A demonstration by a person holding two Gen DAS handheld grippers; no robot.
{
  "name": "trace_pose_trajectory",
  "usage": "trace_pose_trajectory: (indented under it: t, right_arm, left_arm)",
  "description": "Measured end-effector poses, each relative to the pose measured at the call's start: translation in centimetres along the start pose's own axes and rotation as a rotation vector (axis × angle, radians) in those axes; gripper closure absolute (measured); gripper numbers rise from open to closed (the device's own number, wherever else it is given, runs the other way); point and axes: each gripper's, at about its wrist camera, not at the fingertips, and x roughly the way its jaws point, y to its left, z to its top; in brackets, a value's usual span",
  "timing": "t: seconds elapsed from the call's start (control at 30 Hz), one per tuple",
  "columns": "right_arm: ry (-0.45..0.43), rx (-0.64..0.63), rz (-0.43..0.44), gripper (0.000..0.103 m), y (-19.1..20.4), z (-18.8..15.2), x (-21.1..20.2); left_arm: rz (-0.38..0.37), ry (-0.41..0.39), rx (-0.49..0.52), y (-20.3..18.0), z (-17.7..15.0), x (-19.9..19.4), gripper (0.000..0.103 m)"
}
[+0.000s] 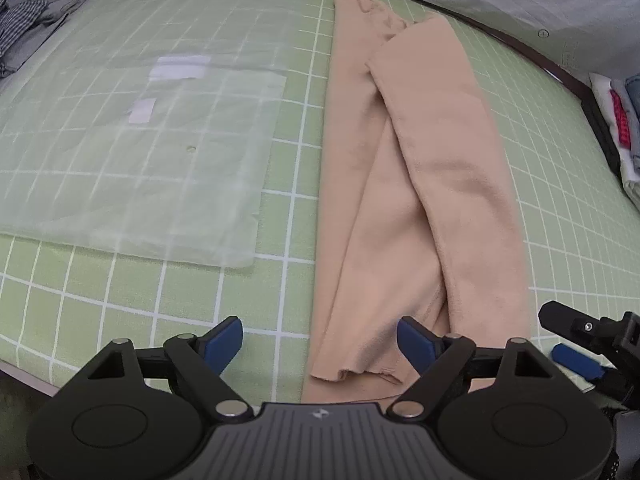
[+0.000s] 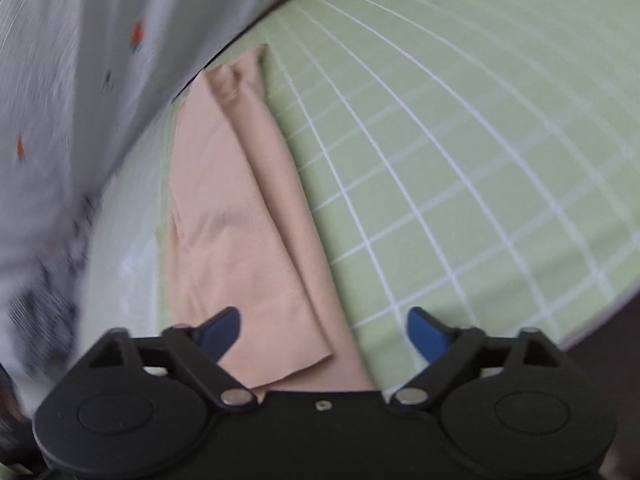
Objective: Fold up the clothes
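Note:
A peach fleece garment (image 1: 400,184) lies on the green grid mat (image 1: 192,312), folded lengthwise into a long strip with one side flap laid over it. My left gripper (image 1: 320,342) is open and empty, just above the strip's near end. My right gripper (image 2: 323,334) is open and empty over the same garment (image 2: 236,236), near its end edge. The right gripper's tip (image 1: 576,340) shows at the lower right of the left wrist view, beside the strip.
A clear plastic bag (image 1: 132,152) with white labels lies flat on the mat, left of the garment. Crumpled grey and striped clothes (image 1: 36,16) sit at the far left. A stack of folded clothes (image 1: 620,120) stands at the right edge. White patterned fabric (image 2: 80,80) fills the left of the blurred right wrist view.

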Motion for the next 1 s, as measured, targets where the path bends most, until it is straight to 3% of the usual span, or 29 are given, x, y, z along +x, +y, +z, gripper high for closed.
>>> trace_pose_trajectory:
  t: [0.1, 0.17, 0.47, 0.63, 0.77, 0.87, 1.0]
  right_arm:
    - [-0.016, -0.198, -0.102, 0.001, 1.9, -0.4, 0.9]
    - [-0.014, -0.253, -0.118, 0.001, 2.4, -0.7, 1.4]
    - [-0.02, -0.39, -0.154, 0.0, 4.0, -1.3, 2.5]
    - [-0.041, -0.409, -0.158, 0.0, 3.6, -1.4, 2.3]
    - [-0.05, -0.427, -0.157, 0.0, 3.5, -1.6, 2.1]
    - [-0.041, -0.456, -0.176, 0.0, 3.7, -1.7, 2.1]
    - [-0.019, -0.47, -0.194, 0.002, 4.3, -1.6, 2.4]
  left_arm:
    - [0.026, -0.016, 0.057, -0.9, -0.2, 0.7, 0.015]
    - [0.033, -0.023, 0.093, -1.2, 0.0, 0.9, 0.015]
    - [0.061, -0.015, 0.171, -2.1, -0.2, 1.4, 0.014]
    - [0.081, -0.041, 0.168, -1.9, -0.3, 1.6, 0.002]
    - [0.083, -0.062, 0.174, -1.7, -0.4, 1.7, 0.001]
    - [0.069, -0.082, 0.187, -1.8, -0.6, 1.4, 0.005]
    - [0.005, -0.121, 0.26, -2.9, -1.5, 0.6, 0.043]
